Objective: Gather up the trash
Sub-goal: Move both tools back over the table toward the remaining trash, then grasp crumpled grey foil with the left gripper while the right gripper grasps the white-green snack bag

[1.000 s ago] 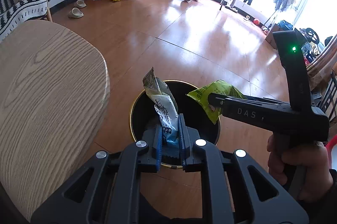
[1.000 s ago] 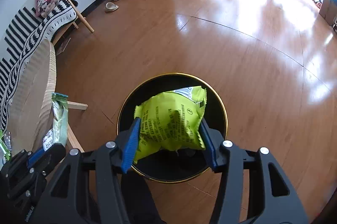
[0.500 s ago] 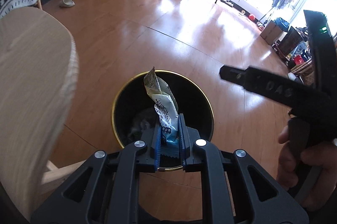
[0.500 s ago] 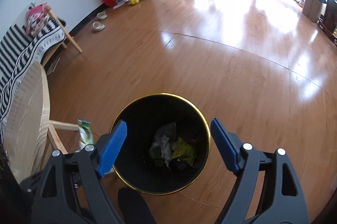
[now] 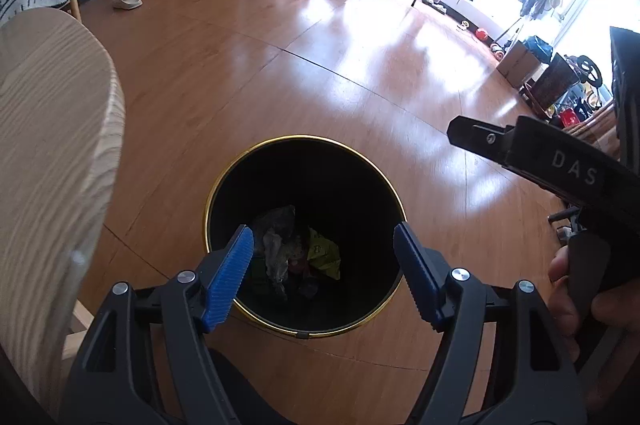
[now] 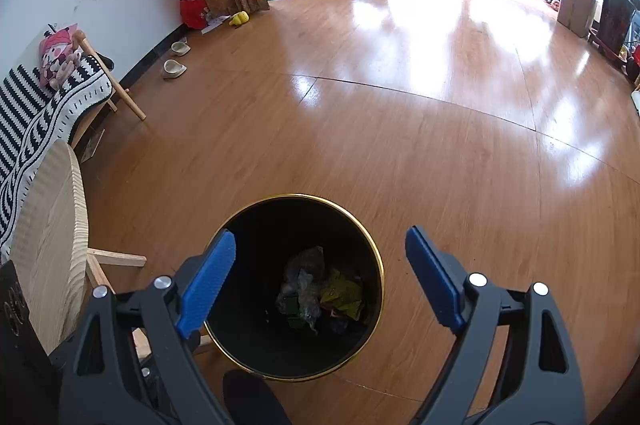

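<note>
Both wrappers have dropped since 1 second ago: the left gripper, which was pinching a pale blue-and-white packet, is now standing wide open and holding nothing, and the right gripper, which was carrying the yellow-green bag, is likewise spread wide and carrying nothing.

Directly below and between the left gripper's 2 blue pads the trash bin is sitting on the wooden floor, its gold rim ringing a black interior. At the bottom of it the trash is lying in a loose heap: grey crumpled film toward the left, the yellow-green wrapper toward the right.

In the right wrist view the same trash bin is showing between that tool's blue pads, shifted slightly left of centre, with the trash and the yellow-green wrapper lying well below the fingertips, touching neither pad.

In the left wrist view the right gripper is reaching in from the right, beyond the bin's rim, with the right hand wrapping around its handle. A light wooden table is standing just left of the bin.
</note>
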`<act>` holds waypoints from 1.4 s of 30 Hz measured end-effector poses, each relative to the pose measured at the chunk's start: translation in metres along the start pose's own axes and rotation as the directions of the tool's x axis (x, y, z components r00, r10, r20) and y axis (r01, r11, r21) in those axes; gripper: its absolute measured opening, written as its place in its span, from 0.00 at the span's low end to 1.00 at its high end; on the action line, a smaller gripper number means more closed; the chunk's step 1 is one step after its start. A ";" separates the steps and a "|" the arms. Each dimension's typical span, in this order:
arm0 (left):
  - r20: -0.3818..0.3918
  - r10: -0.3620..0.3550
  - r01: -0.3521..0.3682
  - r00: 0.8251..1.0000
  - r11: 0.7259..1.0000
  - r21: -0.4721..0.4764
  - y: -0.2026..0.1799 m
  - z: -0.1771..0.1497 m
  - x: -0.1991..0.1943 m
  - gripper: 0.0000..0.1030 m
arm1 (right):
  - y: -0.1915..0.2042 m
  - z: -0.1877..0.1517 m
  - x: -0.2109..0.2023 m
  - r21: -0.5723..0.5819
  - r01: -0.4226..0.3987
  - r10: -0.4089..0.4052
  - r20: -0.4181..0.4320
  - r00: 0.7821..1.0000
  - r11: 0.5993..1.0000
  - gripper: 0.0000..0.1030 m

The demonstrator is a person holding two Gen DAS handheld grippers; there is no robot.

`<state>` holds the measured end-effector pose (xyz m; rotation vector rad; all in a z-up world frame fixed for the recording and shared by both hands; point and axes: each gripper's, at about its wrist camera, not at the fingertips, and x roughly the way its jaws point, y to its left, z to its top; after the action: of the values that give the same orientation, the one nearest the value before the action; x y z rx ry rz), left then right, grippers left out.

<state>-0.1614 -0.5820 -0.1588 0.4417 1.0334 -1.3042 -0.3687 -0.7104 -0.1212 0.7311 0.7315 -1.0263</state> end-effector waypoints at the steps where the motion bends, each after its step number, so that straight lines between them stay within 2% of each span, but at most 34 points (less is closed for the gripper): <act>1: 0.004 0.007 -0.007 1.000 1.000 0.005 0.000 0.000 -0.004 0.70 | 0.001 0.001 0.000 -0.003 -0.002 0.002 0.000 1.000 1.000 0.82; 3: 0.011 0.022 -0.022 1.000 1.000 0.008 -0.001 0.000 -0.013 0.76 | 0.008 0.000 -0.001 -0.019 -0.005 0.005 -0.001 1.000 1.000 0.83; 5: 0.020 0.011 -0.011 1.000 1.000 0.006 0.001 -0.001 -0.024 0.77 | 0.017 -0.001 -0.003 -0.036 -0.012 0.012 -0.002 1.000 0.999 0.84; 7: 0.035 0.035 -0.036 0.999 0.999 0.008 0.004 -0.004 -0.042 0.81 | 0.029 -0.001 -0.007 -0.052 -0.020 0.021 0.004 1.000 0.998 0.84; 13: 0.131 0.070 -0.071 0.989 0.998 0.000 0.023 -0.015 -0.120 0.86 | 0.072 -0.002 -0.028 -0.089 -0.075 0.078 0.036 0.996 0.993 0.86; 16: 0.187 0.135 -0.132 0.973 0.991 -0.029 0.048 -0.027 -0.166 0.88 | 0.107 -0.008 -0.039 -0.131 -0.116 0.121 0.032 0.992 0.985 0.86; 19: 0.216 0.264 -0.246 0.940 0.963 -0.107 0.088 -0.046 -0.213 0.89 | 0.160 -0.022 -0.053 -0.212 -0.170 0.179 0.023 0.984 0.962 0.86; 23: 0.208 0.399 -0.343 0.893 0.903 -0.257 0.152 -0.083 -0.269 0.90 | 0.235 -0.046 -0.071 -0.306 -0.269 0.273 -0.029 0.962 0.913 0.86; 25: 0.187 0.477 -0.399 0.859 0.852 -0.340 0.190 -0.106 -0.297 0.90 | 0.276 -0.060 -0.083 -0.354 -0.323 0.324 -0.058 0.944 0.878 0.86; 28: 0.153 0.551 -0.444 0.821 0.783 -0.436 0.234 -0.140 -0.328 0.90 | 0.339 -0.088 -0.104 -0.446 -0.391 0.387 -0.104 0.916 0.806 0.86; 29: 0.140 0.573 -0.459 0.808 0.760 -0.461 0.248 -0.152 -0.337 0.90 | 0.358 -0.098 -0.111 -0.470 -0.411 0.404 -0.122 0.907 0.781 0.86; 30: 0.119 0.605 -0.484 0.787 0.726 -0.487 0.266 -0.169 -0.350 0.90 | 0.374 -0.109 -0.116 -0.488 -0.430 0.417 -0.141 0.898 0.760 0.86; 31: 0.105 0.624 -0.502 0.774 0.707 -0.498 0.277 -0.178 -0.356 0.90 | 0.395 -0.122 -0.122 -0.511 -0.458 0.436 -0.170 0.883 0.727 0.86; 33: 0.071 0.673 -0.544 0.736 0.651 -0.529 0.304 -0.203 -0.375 0.90 | 0.421 -0.139 -0.130 -0.536 -0.490 0.457 -0.206 0.865 0.687 0.86; 35: 0.039 0.704 -0.565 0.709 0.600 -0.567 0.329 -0.226 -0.390 0.90 | 0.452 -0.159 -0.138 -0.562 -0.524 0.479 -0.243 0.844 0.639 0.86; 38: 0.002 0.723 -0.578 0.691 0.553 -0.600 0.355 -0.250 -0.401 0.90 | 0.487 -0.185 -0.147 -0.601 -0.549 0.488 -0.283 0.826 0.580 0.84; 42: -0.037 0.739 -0.586 0.673 0.502 -0.637 0.389 -0.281 -0.412 0.90 | 0.537 -0.217 -0.146 -0.669 -0.552 0.475 -0.322 0.819 0.498 0.84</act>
<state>0.1260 -0.0258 -0.0705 0.1382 0.8666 -0.2502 0.0374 -0.2833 -0.0237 0.2258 0.8562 -0.0675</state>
